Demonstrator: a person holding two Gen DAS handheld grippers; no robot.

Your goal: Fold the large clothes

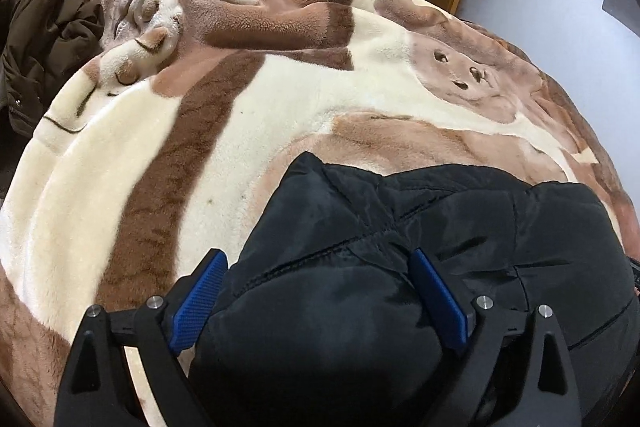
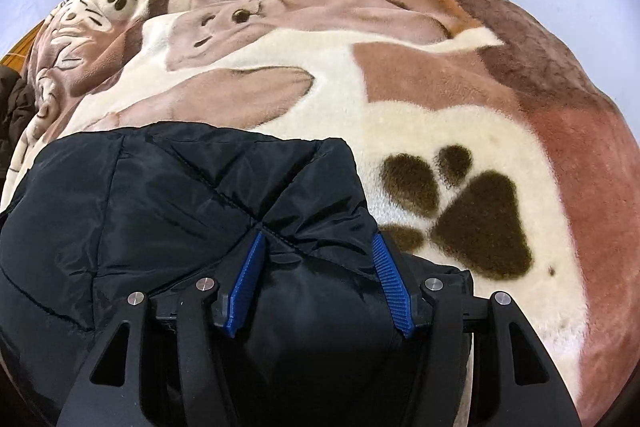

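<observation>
Black quilted puffer jacket (image 1: 420,247) is what we're working with, and it sits bunched at the near edge of the bed, on top of the plush cream-and-brown animal-print blanket (image 1: 280,99). We've got the left tongs (image 1: 320,301) spread wide with a fat roll of the padded fabric bulging between the blue pads, and the pads look pressed into it on both sides. The right tongs (image 2: 326,285) are the same story: blades apart, a thick wad of jacket wedged between them, seams puckering at the pinch. It looks soft, lofty and light to us, with a slick nylon shell that could slide out of a shallow bite. We'd say the best hold is on a stitched seam or hem, where the filling is thin and the cloth won't squirm. Off to the far left lies a dark brown coat (image 1: 44,39), well apart from our work.
</observation>
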